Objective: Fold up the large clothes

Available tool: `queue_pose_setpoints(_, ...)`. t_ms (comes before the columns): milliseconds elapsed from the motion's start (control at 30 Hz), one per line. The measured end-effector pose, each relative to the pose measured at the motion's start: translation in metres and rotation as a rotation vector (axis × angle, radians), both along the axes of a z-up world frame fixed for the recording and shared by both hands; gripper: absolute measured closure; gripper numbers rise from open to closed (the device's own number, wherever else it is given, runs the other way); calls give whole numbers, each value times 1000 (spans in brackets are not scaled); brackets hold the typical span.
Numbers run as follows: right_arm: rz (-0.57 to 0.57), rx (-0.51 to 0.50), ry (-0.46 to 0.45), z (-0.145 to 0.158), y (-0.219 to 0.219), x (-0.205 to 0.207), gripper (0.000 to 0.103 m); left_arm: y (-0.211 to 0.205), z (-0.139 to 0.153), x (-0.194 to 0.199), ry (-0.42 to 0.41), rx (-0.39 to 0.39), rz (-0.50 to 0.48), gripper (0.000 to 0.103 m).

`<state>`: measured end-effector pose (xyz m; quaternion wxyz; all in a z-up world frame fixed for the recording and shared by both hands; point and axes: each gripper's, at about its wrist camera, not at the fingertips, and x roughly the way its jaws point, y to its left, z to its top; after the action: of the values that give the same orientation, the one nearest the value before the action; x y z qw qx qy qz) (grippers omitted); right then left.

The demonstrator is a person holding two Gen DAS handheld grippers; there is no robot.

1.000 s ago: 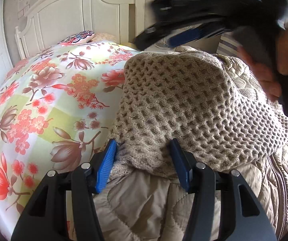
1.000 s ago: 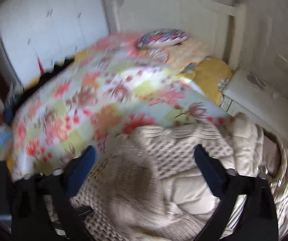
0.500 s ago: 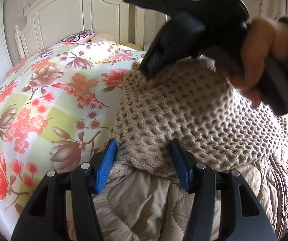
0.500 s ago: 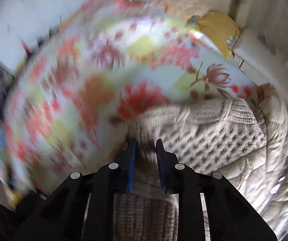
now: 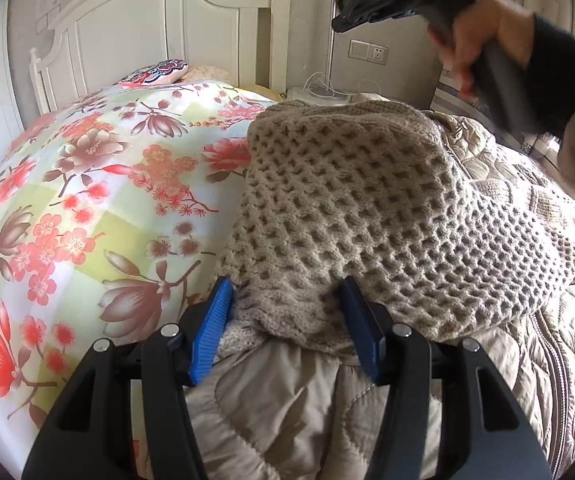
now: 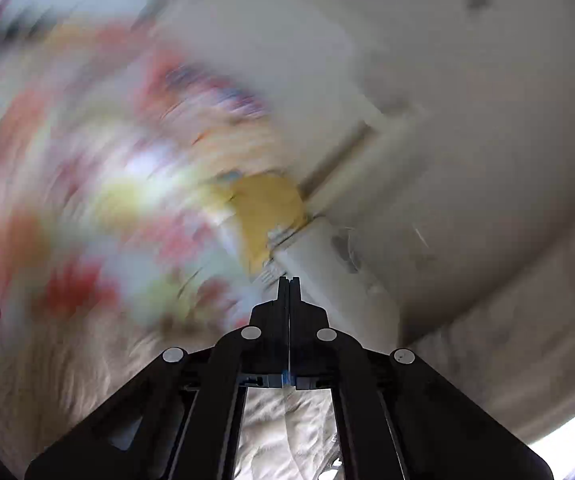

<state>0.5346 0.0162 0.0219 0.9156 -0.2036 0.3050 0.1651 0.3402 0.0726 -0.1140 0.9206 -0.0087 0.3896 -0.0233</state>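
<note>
floral quilt (image 5: 87, 208) lies bare left of the bunched knit sweater (image 5: 367, 216).

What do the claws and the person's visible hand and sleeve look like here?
Both claws, left claw and right claw, have black angular frames with silver pivot screws and ribbed blue pads. The right hand is bare, with a dark cuff on a pale patterned sleeve.

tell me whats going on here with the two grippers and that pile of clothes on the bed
A person is folding clothes on a bed with a floral quilt. The left gripper is open, its blue fingers straddling the hem of a beige honeycomb-knit sweater, which lies on a beige quilted jacket. The right gripper is shut on nothing visible, held up above the pile; its camera view is motion-blurred.
</note>
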Motion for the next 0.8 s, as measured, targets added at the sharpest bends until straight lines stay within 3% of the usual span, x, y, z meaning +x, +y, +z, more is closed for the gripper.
queue_pose_setpoints(33, -7, 88, 79, 6, -13, 10, 103, 0, 0, 0, 0, -1, 0, 47)
queue_pose_setpoints(100, 29, 149, 146, 11, -25, 7, 102, -1, 0, 0, 0, 1, 0, 47)
queue_pose_setpoints(133, 88, 181, 205, 10, -25, -1, 94, -1, 0, 0, 0, 2, 1, 47)
queue_pose_setpoints(200, 184, 211, 339, 2, -15, -17, 66, -3, 0, 1, 1, 8, 1, 47)
queue_pose_setpoints(233, 223, 198, 386, -6, -8, -23, 26, -3, 0, 1, 1, 8, 1, 47)
queue_pose_setpoints(267, 256, 163, 407, -15, 2, -31, 22, -3, 0, 1, 1, 8, 0, 47)
queue_pose_setpoints(367, 309, 77, 490, -49, 31, -41, 35, -4, 0, 1, 3, 14, 1, 47)
queue_pose_setpoints(400, 293, 18, 473, -65, 37, -37, 38, -5, 0, 1, 3, 20, 1, 47)
queue_pose_setpoints(433, 221, -122, 390, -80, 39, -31, 42, -6, 0, 1, 4, 25, 1, 47)
queue_pose_setpoints(467, 207, -151, 341, -83, 38, -29, 38, -5, 0, 1, 4, 26, 1, 47)
queue_pose_setpoints(533, 170, -42, 290, -64, 16, -26, 38, -6, 0, 1, 6, 33, 3, 46)
queue_pose_setpoints(600, 5, -16, 128, -32, -20, -29, 40, -6, 0, 1, 7, 36, 3, 46)
queue_pose_setpoints(700, 23, 291, 196, 8, -96, -36, 40, -6, 0, 1, 7, 42, 4, 46)
queue_pose_setpoints(733, 39, 318, 191, 16, -116, -45, 40, -6, 1, 1, 7, 44, 4, 46)
queue_pose_setpoints(800, 84, 205, 167, 14, -131, -70, 40, -7, 0, 2, 8, 55, 5, 46)
